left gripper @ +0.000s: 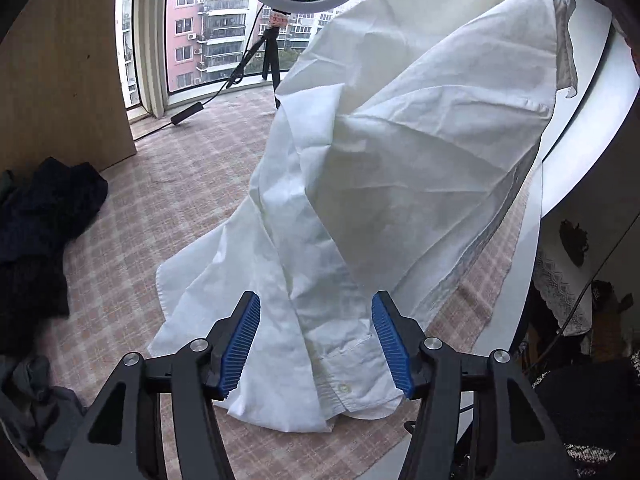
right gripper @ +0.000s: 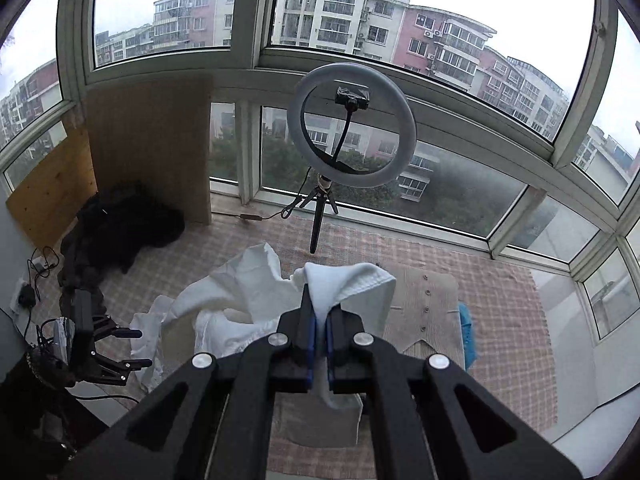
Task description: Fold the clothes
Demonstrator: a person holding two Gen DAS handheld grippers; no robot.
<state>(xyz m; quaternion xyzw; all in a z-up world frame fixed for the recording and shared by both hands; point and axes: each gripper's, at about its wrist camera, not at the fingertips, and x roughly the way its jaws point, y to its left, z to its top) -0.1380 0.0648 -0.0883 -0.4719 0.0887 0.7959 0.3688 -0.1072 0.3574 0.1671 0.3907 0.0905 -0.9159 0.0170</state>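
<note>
A white shirt (left gripper: pixel 400 160) hangs from the upper right of the left wrist view and drapes down onto the checked cloth surface (left gripper: pixel 160 208). Its buttoned edge lies between the blue pads of my left gripper (left gripper: pixel 316 300), which stands open; the pads do not press on the cloth. In the right wrist view my right gripper (right gripper: pixel 320 312) is shut on a bunched fold of the white shirt (right gripper: pixel 248 284), held above the surface. The left gripper (right gripper: pixel 138 349) shows at the lower left there, beside the shirt's low end.
A dark pile of clothes (left gripper: pixel 40 216) lies at the left by a wooden board (left gripper: pixel 60 60). A ring light on a tripod (right gripper: pixel 352 132) stands at the window. A folded beige buttoned garment (right gripper: pixel 428 308) and something blue (right gripper: pixel 466 332) lie right of the shirt.
</note>
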